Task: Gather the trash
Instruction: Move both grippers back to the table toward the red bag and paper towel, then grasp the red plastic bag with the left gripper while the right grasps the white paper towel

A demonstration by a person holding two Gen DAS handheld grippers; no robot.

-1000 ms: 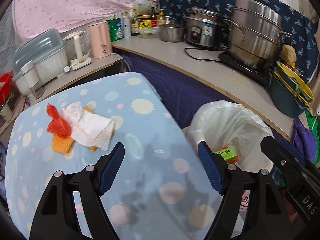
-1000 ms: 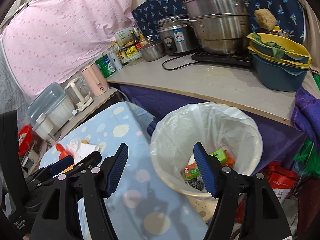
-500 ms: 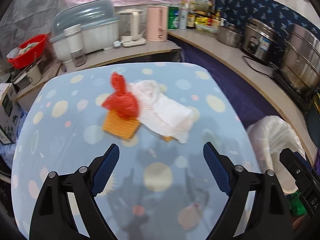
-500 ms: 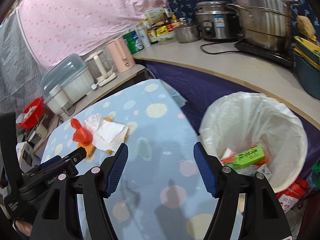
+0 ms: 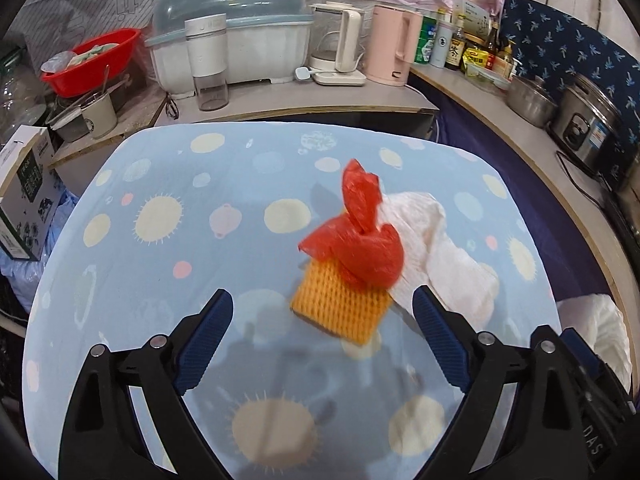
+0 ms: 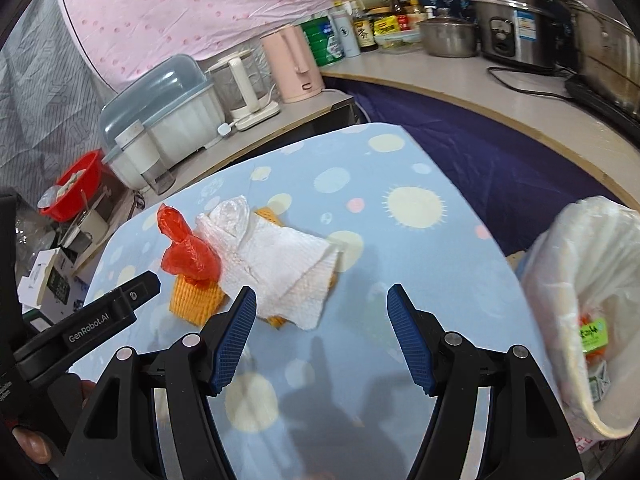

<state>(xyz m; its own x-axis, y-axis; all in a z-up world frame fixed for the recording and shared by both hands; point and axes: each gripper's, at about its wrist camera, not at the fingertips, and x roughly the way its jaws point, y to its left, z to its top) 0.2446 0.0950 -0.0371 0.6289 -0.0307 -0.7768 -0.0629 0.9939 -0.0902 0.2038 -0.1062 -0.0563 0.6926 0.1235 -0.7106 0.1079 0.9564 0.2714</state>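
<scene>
A small trash pile lies on the blue dotted table: a red plastic bag on an orange foam net, with a crumpled white paper towel beside it. My left gripper is open and empty, just short of the orange net. In the right wrist view the red bag, orange net and towel lie ahead-left of my open, empty right gripper. The left gripper's body shows at left. The white-lined trash bin stands at right, with wrappers inside.
A counter behind the table holds a dish box, kettles, bottles, a red basin and a rice cooker. A cardboard box sits left of the table. The bin's rim shows at right.
Both grippers have swung left from over the bin toward the trash pile. The left gripper has closed in on the orange net and red bag. Both stay open.
</scene>
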